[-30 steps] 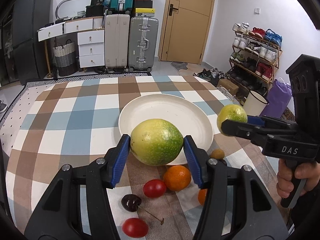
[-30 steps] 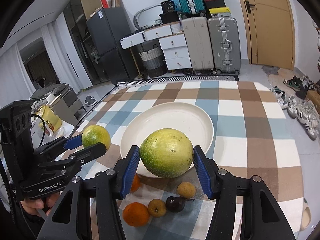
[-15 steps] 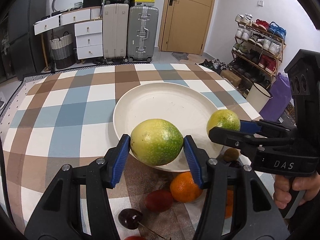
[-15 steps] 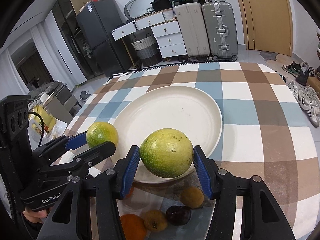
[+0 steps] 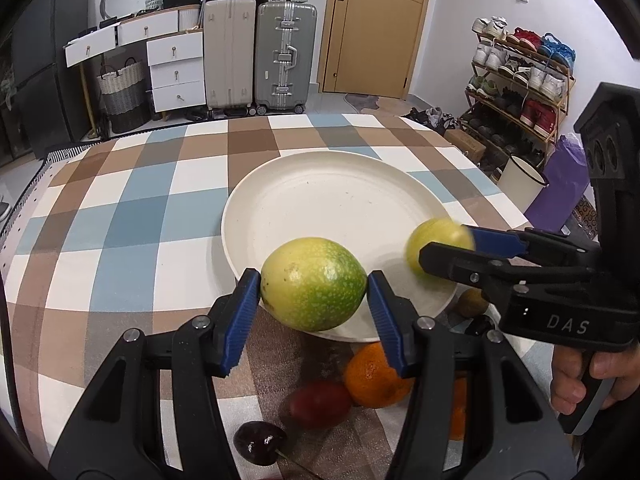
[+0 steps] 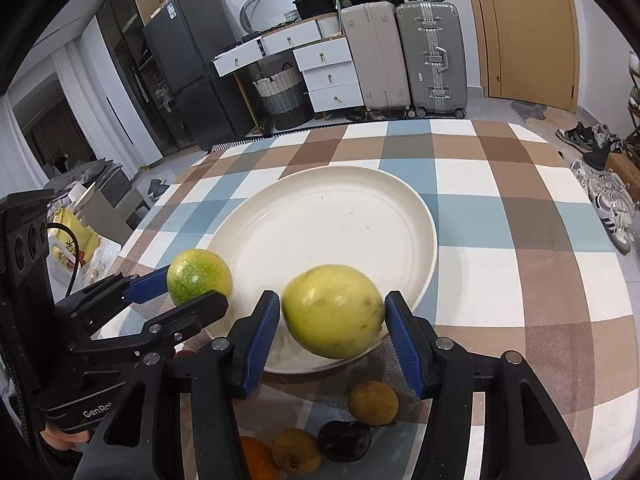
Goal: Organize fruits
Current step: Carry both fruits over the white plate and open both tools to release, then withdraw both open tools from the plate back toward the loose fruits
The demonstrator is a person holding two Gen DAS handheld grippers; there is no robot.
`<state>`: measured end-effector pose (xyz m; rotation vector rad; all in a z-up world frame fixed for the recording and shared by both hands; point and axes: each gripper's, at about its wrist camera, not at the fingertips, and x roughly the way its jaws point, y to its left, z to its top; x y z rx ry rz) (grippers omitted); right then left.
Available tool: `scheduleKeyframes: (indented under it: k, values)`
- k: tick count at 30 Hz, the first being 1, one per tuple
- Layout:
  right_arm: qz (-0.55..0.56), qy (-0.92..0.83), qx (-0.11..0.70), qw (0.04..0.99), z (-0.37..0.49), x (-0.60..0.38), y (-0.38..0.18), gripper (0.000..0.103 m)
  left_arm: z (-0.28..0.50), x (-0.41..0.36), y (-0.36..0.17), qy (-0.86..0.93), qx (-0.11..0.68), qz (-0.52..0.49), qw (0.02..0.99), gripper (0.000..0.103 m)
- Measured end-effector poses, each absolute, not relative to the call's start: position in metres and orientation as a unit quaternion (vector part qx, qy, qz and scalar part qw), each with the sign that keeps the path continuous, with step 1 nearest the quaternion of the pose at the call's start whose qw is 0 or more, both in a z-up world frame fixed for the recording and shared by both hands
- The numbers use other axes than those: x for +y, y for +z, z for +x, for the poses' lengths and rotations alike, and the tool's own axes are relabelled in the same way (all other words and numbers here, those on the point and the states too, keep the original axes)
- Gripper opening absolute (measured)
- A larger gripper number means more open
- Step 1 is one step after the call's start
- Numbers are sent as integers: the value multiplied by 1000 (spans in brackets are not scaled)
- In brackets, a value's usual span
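Note:
My left gripper (image 5: 314,296) is shut on a green-yellow round fruit (image 5: 314,284), held over the near rim of the white plate (image 5: 340,200). My right gripper (image 6: 333,322) has its pads slightly apart from a second yellow-green fruit (image 6: 334,316), which looks blurred above the plate's near edge (image 6: 280,366). Each gripper shows in the other's view: the right one (image 5: 448,246) with its fruit (image 5: 436,240), the left one (image 6: 188,292) with its fruit (image 6: 199,276).
Loose fruit lies on the checked tablecloth (image 5: 120,220) near the plate: an orange (image 5: 372,376), a red fruit (image 5: 320,404), a dark cherry (image 5: 260,442), brown fruits (image 6: 373,402) and a dark one (image 6: 345,440). Suitcases, drawers and a shoe rack stand beyond the table.
Both grippers have moved forward over the plate's near edge. The right gripper's jaws have opened a little and its fruit has blurred and dropped slightly between them.

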<state>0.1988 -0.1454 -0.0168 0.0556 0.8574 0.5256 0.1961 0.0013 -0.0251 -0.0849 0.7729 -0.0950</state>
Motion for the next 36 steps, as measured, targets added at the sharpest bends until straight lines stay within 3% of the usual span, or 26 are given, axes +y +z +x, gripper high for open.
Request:
scheduleKeyframes:
  k: [1, 3, 5, 7, 8, 12, 36]
  values:
    - [25, 249, 406, 879, 197, -146, -15, 60, 195, 1, -24, -46, 375, -43, 925, 53]
    - [24, 240, 394, 887, 194, -150, -8, 78, 193, 2, -21, -46, 374, -45, 925, 54]
    - [30, 237, 384, 892, 189, -157, -2, 87, 190, 2, -18, -42, 375, -43, 925, 65]
    - [29, 228, 380, 896, 185, -163, 1, 96, 184, 4, -14, -42, 370, -45, 927, 85]
    - [24, 220, 376, 900, 182, -167, 3, 103, 179, 4, -12, -44, 365, -47, 929, 86]
    - [20, 213, 370, 904, 169, -181, 5, 103, 160, 7, -6, -42, 355, -45, 933, 101]
    - [17, 216, 414, 884, 115, -193, -5, 103, 66, 22, -2, -7, 352, -46, 935, 102]
